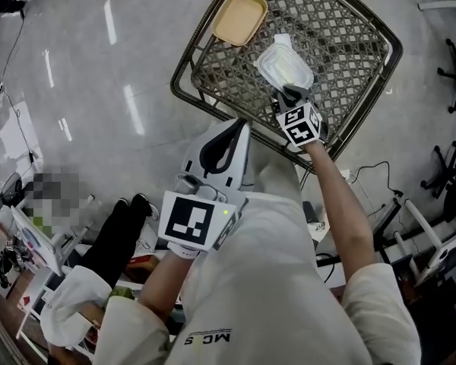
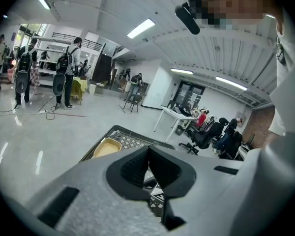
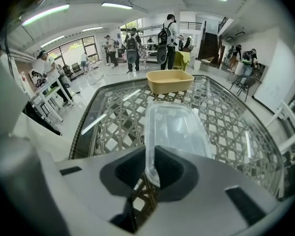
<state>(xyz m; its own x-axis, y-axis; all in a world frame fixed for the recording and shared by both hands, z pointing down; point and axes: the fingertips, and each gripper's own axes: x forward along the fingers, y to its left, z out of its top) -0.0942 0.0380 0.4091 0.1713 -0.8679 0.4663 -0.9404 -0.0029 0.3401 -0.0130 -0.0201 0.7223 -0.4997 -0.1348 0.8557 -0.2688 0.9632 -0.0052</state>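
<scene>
- Hanging close to the person's chest on a bent arm, the left tongs point(image 1: 238, 125) point toward the near edge of the desk point(image 1: 349, 44). In the left gripper view their two dark pads are pressed together with nothing between them.
- One tan tray point(image 1: 240, 17) sits on the desk's far corner on the left, well apart from both tongs. It is upright and looks empty.
- One clear box point(image 1: 285, 65) lies nearer the person than the tray, over the woven lattice of the desk top. Whether it rests flat on the surface cannot be told.
- The right arm is stretched straight forward over the desk's near edge, and the right tongs point(image 1: 292, 93) pinch the near rim of the clear box. In the right gripper view that thin rim runs up between the two pads, with the box extending away from them toward the tray.
- Counted: two tongs, two containers (one tan, one clear) and one desk.
</scene>
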